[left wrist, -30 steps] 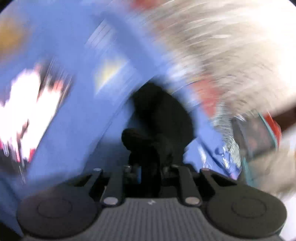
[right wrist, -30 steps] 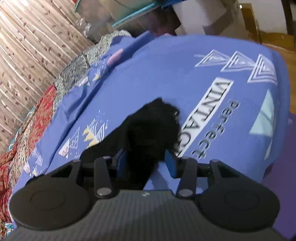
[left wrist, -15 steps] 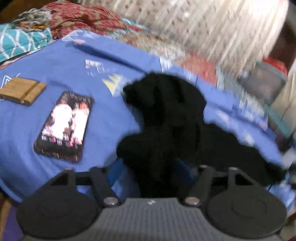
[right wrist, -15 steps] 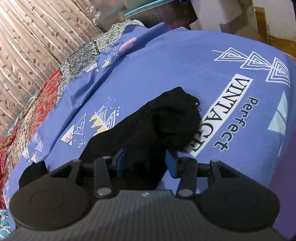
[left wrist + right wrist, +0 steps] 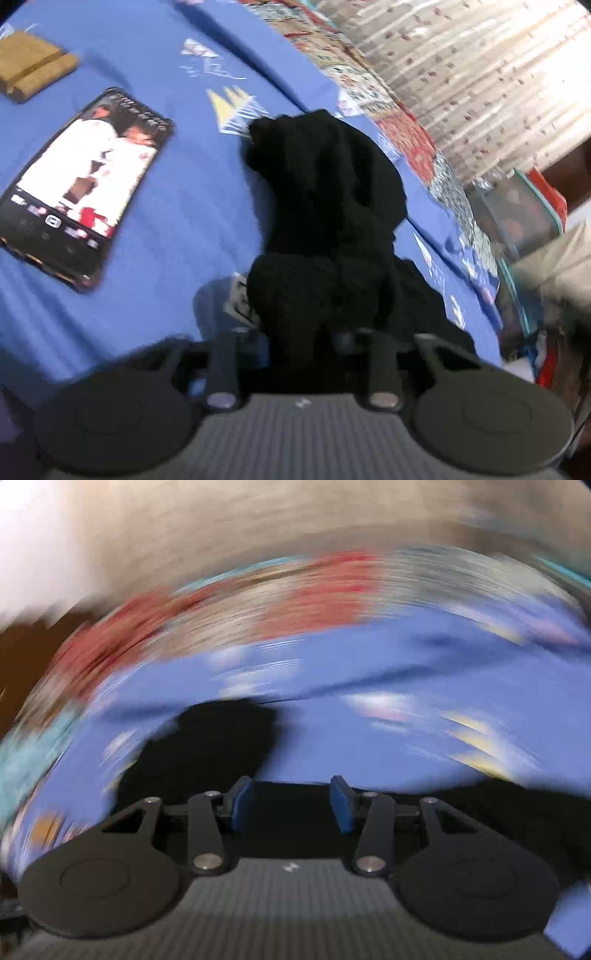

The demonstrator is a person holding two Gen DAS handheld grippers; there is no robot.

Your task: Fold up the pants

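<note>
The black pants (image 5: pixel 325 206) lie bunched on the blue printed bedsheet (image 5: pixel 177 229). My left gripper (image 5: pixel 301 332) is shut on a thick bunch of the pants, which hides its fingertips. In the right wrist view everything is motion-blurred. My right gripper (image 5: pixel 291 805) is open, its blue pads (image 5: pixel 242 805) apart with nothing between them. The black pants (image 5: pixel 207 753) lie just beyond and under it on the bedsheet (image 5: pixel 369 738).
A phone with a lit screen (image 5: pixel 81 184) lies on the sheet left of the pants. A brown wooden stand (image 5: pixel 29 70) is at the far left. A patterned quilt (image 5: pixel 399 122) and a curtain (image 5: pixel 480 74) lie beyond the bed.
My right gripper has let go of the pants and swung fast to a new heading. My left gripper has kept its hold and moved closer to the bed.
</note>
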